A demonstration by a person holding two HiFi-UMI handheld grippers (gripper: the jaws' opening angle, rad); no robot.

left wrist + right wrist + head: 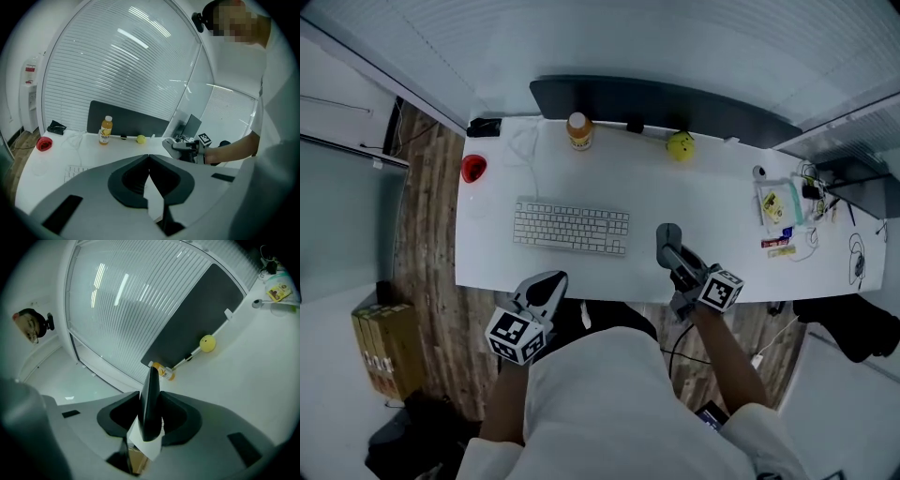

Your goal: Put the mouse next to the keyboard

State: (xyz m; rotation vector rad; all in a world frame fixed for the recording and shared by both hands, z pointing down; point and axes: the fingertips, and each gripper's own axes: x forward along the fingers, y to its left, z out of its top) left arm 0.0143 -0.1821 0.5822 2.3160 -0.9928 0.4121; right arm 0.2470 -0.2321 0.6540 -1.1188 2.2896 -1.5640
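We had mouse (150,401) clamped edge-on in right gripper (677,262), over desk (712,192), right of keyboard (572,228). Left gripper (149,159) closed, empty. Mouse likely light, hard, slick (smooth shell); we judged flat sides best hold.

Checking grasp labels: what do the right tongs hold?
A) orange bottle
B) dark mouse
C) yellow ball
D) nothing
B: the right tongs are clamped on the dark mouse, seen edge-on between them, while the bottle and ball sit at the far edge of the desk.
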